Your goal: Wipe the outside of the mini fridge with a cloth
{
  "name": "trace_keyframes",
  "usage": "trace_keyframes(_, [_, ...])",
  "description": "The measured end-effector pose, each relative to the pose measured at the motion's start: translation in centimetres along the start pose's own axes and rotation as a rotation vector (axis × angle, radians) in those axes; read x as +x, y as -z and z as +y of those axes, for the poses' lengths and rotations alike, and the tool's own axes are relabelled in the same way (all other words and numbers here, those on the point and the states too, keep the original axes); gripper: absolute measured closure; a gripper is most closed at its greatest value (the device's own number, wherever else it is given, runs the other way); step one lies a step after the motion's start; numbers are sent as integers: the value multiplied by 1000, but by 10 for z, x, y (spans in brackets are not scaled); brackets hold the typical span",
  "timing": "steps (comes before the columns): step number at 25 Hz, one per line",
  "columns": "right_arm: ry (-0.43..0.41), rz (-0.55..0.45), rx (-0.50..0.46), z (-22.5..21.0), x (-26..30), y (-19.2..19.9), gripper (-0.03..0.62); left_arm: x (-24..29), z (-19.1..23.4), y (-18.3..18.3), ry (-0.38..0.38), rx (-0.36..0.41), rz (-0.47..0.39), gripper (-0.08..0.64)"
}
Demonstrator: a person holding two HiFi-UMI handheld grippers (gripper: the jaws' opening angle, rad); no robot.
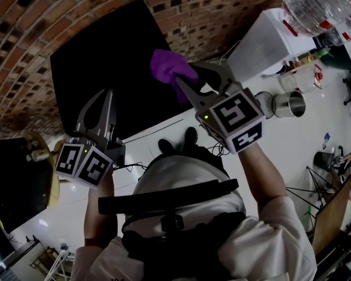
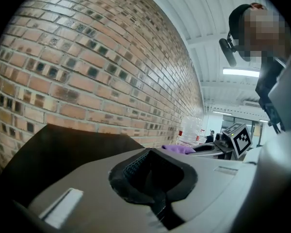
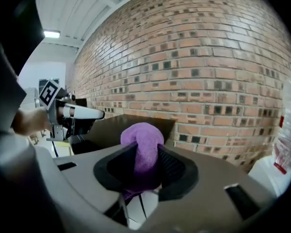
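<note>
The mini fridge (image 1: 108, 63) is a black box against the brick wall, and I look down on its top. A bunched purple cloth (image 1: 168, 68) is clamped in my right gripper (image 1: 190, 76), which hovers over the fridge's right part. In the right gripper view the cloth (image 3: 141, 147) bulges out between the jaws, with the fridge (image 3: 119, 127) just behind it. My left gripper (image 1: 105, 99) is shut and empty at the fridge's near left edge. Its closed jaws (image 2: 153, 178) point along the dark fridge top (image 2: 63, 147), and the cloth (image 2: 177, 149) shows beyond them.
A brick wall (image 1: 58, 16) runs behind the fridge. To the right stand a white cabinet (image 1: 260, 40), large water bottles (image 1: 316, 4) and a metal pot (image 1: 289, 104) on the pale floor. A dark unit (image 1: 14, 177) sits at the left. Cables (image 1: 146, 130) trail across the floor.
</note>
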State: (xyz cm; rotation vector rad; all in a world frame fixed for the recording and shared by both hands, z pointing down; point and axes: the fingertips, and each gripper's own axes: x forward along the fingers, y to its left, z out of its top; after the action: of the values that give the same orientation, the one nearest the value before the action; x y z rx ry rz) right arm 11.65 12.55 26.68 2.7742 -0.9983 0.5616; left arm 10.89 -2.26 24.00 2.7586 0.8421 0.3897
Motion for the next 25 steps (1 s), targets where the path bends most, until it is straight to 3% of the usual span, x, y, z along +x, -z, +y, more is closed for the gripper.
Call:
trace_keyframes(4, [67,-18,99,-20,-10,11,468,8,-2,2,52,9,16,552])
trace_keyframes(8, [153,-7,140,-45,-20,25,472,22,-7,5,103,15,33,552])
trace_keyframes(11, [170,-6,164,-60,-25,38,472,33,-17,6,118,25,49,552])
trace_keyframes(15, [125,-62,218,-89,-17,40,472,52,-27,3,82,43,59,552])
trace_keyframes(21, [-55,-133,314,-135,33,34,472,95,-26,0,-54,4,65,552])
trace_keyframes(25, [-123,-157,378,-170,72,31,472,127,-25,-1,-132,31,79,552])
